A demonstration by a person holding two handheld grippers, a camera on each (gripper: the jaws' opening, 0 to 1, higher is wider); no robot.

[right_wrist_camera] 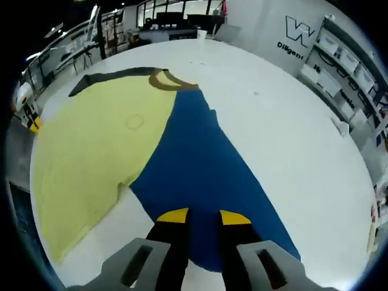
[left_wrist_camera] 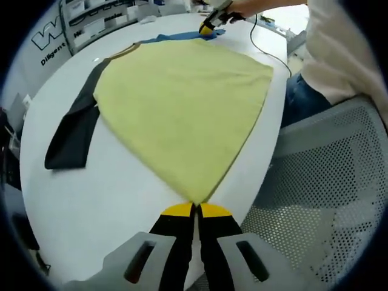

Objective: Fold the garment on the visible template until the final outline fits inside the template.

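With the left gripper (left_wrist_camera: 195,210) pinching the shirt's (left_wrist_camera: 182,103) yellow corner, keep its jaws pressed together while the spread right gripper (right_wrist_camera: 204,216) closes on the blue sleeve (right_wrist_camera: 200,176).

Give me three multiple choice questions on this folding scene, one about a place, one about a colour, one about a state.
1. Where is the left hand-held gripper?
A. at the yellow panel's corner
B. on the black sleeve
C. off the table

2. What colour is the sleeve under the right hand-held gripper?
A. black
B. blue
C. red

3. How do the right hand-held gripper's jaws stand?
A. shut on cloth
B. apart
C. hidden

Key: 1 A, its tips meet at the corner of the yellow panel; 2 B, blue cloth lies beneath; 3 B, blue shows between the tips.
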